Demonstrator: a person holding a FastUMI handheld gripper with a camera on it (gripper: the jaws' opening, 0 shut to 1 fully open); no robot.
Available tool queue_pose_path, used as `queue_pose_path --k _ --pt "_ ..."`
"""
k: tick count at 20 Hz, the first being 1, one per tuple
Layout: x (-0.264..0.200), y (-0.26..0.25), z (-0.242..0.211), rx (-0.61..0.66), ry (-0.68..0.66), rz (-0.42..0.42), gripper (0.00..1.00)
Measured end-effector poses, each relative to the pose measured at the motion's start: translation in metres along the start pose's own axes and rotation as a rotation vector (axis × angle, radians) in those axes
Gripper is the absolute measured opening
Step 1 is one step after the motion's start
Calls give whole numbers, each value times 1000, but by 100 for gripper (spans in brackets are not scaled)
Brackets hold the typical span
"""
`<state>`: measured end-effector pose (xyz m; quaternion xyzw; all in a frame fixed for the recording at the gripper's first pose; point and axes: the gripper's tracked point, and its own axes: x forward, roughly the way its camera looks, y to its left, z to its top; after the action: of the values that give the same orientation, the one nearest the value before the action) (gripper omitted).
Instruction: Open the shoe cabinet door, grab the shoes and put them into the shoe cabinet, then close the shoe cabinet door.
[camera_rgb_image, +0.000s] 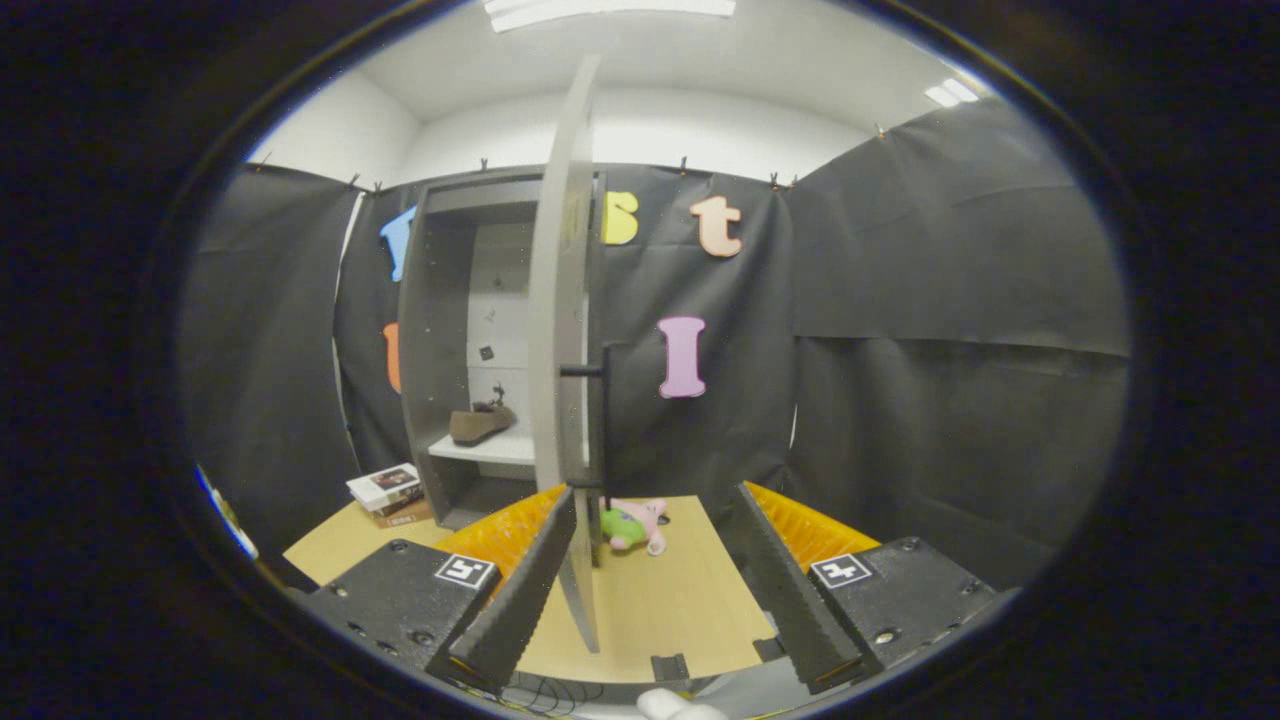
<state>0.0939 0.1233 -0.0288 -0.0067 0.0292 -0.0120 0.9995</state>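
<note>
1. The shoe cabinet (440, 330) stands at the back of the tabletop (660, 600) against the booth wall, and its door (562, 330) is swung wide, seen edge-on
2. A brown shoe (481, 423) rests on the cabinet's shelf (497, 449), inside the open compartment
3. The door's dark bar handle (603, 415) faces right, just beyond the fingers
4. The gripper (655, 535) is spread open and grips nothing; the door's lower edge falls between its fingers, close by the left finger
5. A pink and green plush toy (633, 524) lies on the tabletop just beyond the door
6. A stack of books (389, 493) sits near the tabletop's left edge, beside the cabinet's base
</note>
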Motion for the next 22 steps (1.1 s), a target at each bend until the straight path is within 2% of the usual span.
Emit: queue_pose_path --k 5,13,16,20,22 --pt "4 76 -69 24 101 81 100" --pt "53 189 -187 44 261 223 100" --pt "79 223 -244 75 367 254 100" --pt "110 260 -324 194 566 289 100" --pt "131 271 -351 202 604 290 100"
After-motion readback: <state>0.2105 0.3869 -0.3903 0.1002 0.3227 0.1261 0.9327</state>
